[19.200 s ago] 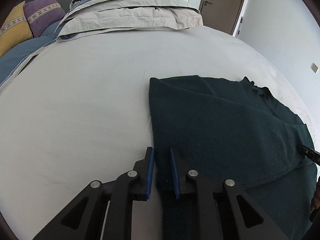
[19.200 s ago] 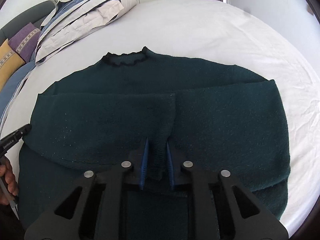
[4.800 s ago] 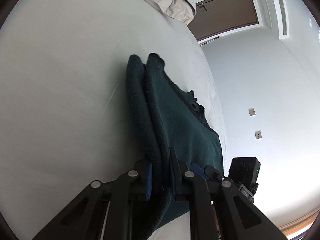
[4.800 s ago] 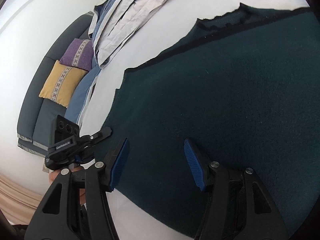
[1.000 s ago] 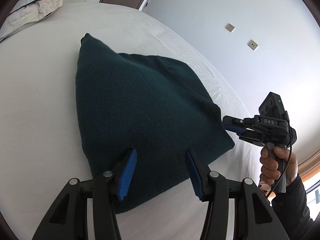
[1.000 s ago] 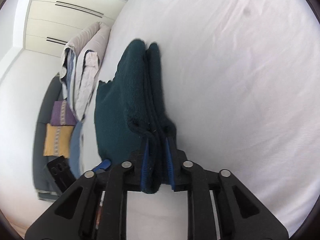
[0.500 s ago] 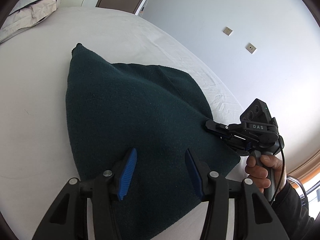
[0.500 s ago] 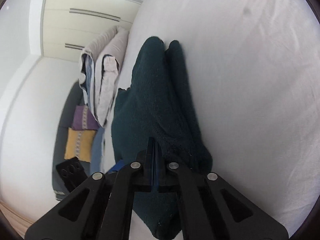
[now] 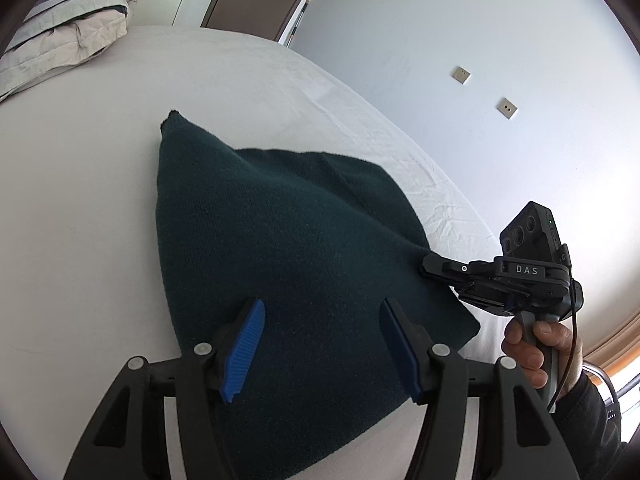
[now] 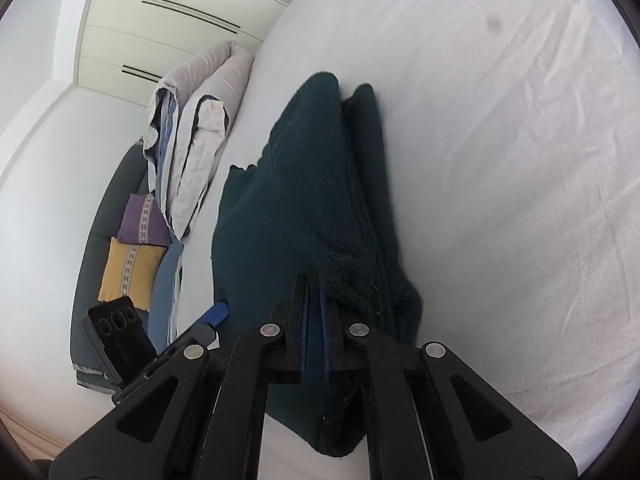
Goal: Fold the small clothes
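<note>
Sweater [image 9: 288,248] folded; right gripper [image 10: 314,300] pinched, left gripper [image 9: 320,344] spread.

Both tools are matte black, with angular arms cut by triangular openings and pinned with round silver screws. The left tongs [image 9: 322,344] carry ribbed blue pads [image 9: 243,344]. The right tongs [image 10: 313,320] have the same blue lining. At four o'clock in the left view, the right tool's body reads "DAS", with three round lenses, a green light and a thin black cable. The hand [image 9: 528,354] is bare-skinned, with a dark sleeve.
</note>
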Available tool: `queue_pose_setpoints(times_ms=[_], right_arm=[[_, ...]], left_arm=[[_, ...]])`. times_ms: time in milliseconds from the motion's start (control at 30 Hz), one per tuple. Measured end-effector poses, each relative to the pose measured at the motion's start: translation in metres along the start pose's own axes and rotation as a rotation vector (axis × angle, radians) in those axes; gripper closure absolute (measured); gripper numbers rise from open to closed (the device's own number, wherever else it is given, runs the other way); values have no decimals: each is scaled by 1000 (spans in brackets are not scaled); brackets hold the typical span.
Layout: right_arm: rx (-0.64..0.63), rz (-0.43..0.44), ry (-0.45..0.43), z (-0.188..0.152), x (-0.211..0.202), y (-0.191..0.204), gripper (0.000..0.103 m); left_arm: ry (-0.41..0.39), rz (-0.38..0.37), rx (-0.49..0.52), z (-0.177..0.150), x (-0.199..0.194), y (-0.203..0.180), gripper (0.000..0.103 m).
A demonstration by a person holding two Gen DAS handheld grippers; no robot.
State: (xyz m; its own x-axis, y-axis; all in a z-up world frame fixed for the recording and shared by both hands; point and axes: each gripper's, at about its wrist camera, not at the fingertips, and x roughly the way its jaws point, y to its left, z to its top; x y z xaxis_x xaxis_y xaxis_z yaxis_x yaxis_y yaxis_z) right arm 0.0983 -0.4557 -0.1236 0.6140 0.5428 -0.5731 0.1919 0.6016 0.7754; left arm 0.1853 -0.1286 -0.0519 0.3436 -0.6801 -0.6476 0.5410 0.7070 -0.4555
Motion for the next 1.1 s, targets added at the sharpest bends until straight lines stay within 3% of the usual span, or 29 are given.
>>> queue_pose_setpoints(times_ms=[133, 233, 267, 300, 433, 467, 500, 567, 600, 667, 767, 867, 967, 1033, 1100], right_arm=[[-37, 81, -30, 23, 4, 26, 98], [-56, 43, 5, 43, 29, 32, 93], [-58, -7, 27, 49, 41, 29, 79], [-60, -71, 38, 53, 54, 27, 75], [-116, -97, -32, 53, 34, 38, 74], [-138, -104, -71, 53, 24, 44, 69], [-147, -128, -108, 53, 12, 47, 50], [-153, -188, -165, 57, -5, 53, 28], [-163, -191, -166, 59, -8, 55, 24], [-166, -195, -111, 63, -3, 57, 24], [-128, -224, -4, 63, 16, 45, 24], [-43, -213, 64, 55, 34, 15, 26], [-2, -141, 67, 52, 42, 4, 41], [23, -107, 86, 52, 49, 0, 47], [31, -99, 125, 53, 57, -5, 61]], left_arm=[[-41, 7, -16, 16, -7, 4, 39], [1, 47, -15, 23, 11, 12, 34], [17, 59, -22, 21, 18, 18, 34], [20, 54, -32, 20, 21, 23, 35], [-44, 46, -43, 20, 0, 23, 34], [-74, 49, -45, 21, -8, 24, 33], [-99, 57, -51, 23, -13, 27, 27], [-106, 94, -100, 26, -14, 40, 16], [-89, 105, -136, 26, -10, 49, 15], [-45, 108, -211, 24, -2, 67, 16], [13, 49, -299, 14, 12, 82, 16], [50, -1, -322, 11, 23, 82, 21], [97, -24, -321, 15, 37, 78, 33], [123, -19, -318, 18, 44, 75, 35], [134, -19, -319, 21, 49, 75, 42]])
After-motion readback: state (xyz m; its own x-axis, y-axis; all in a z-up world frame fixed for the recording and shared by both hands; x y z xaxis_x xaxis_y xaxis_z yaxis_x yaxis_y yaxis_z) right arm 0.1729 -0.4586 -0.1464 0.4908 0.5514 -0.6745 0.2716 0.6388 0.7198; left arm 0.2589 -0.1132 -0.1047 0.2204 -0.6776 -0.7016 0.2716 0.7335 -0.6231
